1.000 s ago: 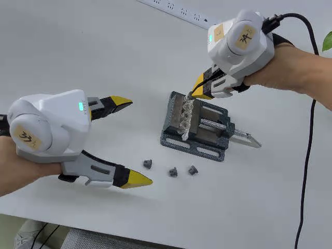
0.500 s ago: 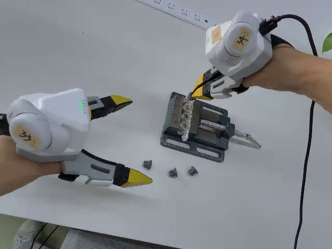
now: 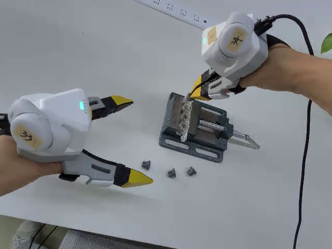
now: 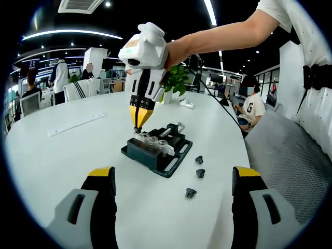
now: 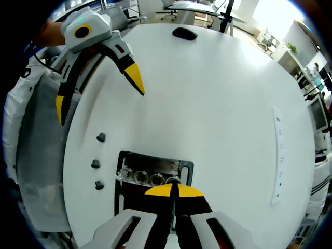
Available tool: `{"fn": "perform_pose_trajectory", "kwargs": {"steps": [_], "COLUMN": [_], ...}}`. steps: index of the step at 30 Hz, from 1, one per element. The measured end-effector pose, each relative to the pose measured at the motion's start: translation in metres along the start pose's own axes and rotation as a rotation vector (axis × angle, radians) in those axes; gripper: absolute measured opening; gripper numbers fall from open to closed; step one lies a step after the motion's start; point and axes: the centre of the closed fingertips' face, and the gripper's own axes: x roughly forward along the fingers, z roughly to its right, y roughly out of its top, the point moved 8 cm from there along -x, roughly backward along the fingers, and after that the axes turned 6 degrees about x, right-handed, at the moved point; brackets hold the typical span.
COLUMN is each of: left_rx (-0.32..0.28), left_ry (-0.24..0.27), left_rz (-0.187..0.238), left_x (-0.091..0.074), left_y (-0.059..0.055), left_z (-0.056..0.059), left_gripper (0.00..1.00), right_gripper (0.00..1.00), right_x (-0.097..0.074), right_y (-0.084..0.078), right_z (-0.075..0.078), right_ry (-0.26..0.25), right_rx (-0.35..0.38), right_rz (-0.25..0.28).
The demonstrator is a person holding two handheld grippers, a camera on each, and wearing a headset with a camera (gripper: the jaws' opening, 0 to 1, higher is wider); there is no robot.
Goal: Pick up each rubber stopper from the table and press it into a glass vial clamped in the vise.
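Rubber stoppers [image 3: 171,173], three small grey ones, lie loose on the tabletop [image 3: 78,52] just in front of the vise [image 3: 207,145], well apart from either claw. Glass vials [image 3: 182,116] stand in a row clamped in the vise. Right claw [image 3: 196,93] is clenched, tips together right over the far-end vial; can't tell if a stopper is pinched there. Left claw [image 3: 139,141] is spread wide and empty, off to the side near the stoppers. Over the last second the right claw's body leaned slightly while its tips stayed on that vial; left claw and stoppers unmoved. Looks like a press still underway, with three stoppers left to go.
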Motion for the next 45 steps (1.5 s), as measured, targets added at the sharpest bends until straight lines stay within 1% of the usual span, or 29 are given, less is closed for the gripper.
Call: {"fn": "perform_pose_trajectory", "kwargs": {"steps": [10, 13, 20, 24, 26, 28, 30, 32, 38, 40, 45], "left_rx": [0.002, 0.0, 0.0, 0.003, 0.007, 0.006, 0.011, 0.006, 0.015, 0.015, 0.021], "left_ry": [-0.002, 0.0, 0.001, -0.002, -0.001, 0.001, 0.003, 0.008, 0.014, 0.015, 0.018], "left_rz": [0.0, 0.0, 0.001, 0.001, 0.002, 0.002, -0.005, -0.003, -0.012, -0.009, -0.015], "left_x": [0.001, 0.001, 0.001, 0.002, 0.002, 0.0, -0.001, -0.004, -0.007, -0.008, -0.009], "left_y": [0.001, 0.001, 0.001, 0.002, 0.003, 0.003, 0.003, 0.003, 0.003, 0.004, 0.006], "left_z": [0.0, 0.0, 0.0, 0.001, 0.001, 0.001, 0.0, 0.0, -0.001, -0.001, 0.0], "left_gripper": [0.92, 0.92, 0.92, 0.92, 0.92, 0.92, 0.92, 0.92, 0.92, 0.92, 0.92], "right_gripper": [0.0, 0.0, 0.0, 0.0, 0.0, 0.0, 0.0, 0.0, 0.0, 0.0, 0.0], "right_x": [0.0, 0.0, 0.001, 0.0, 0.0, -0.002, -0.003, -0.003, -0.002, -0.002, -0.002], "right_y": [-0.001, 0.0, -0.001, 0.0, -0.001, -0.002, -0.001, -0.001, 0.0, 0.0, -0.001], "right_z": [0.0, -0.001, -0.001, -0.001, 0.001, 0.003, 0.001, 0.003, 0.001, 0.0, 0.001], "right_ry": [-0.017, -0.022, -0.019, -0.019, -0.014, -0.011, -0.01, -0.01, -0.015, -0.015, -0.018], "right_rx": [0.005, -0.008, -0.001, 0.0, 0.034, 0.036, 0.066, 0.057, 0.05, 0.054, 0.075], "right_rz": [0.007, -0.002, -0.006, -0.017, 0.004, 0.012, 0.02, 0.024, 0.025, 0.028, 0.055]}}
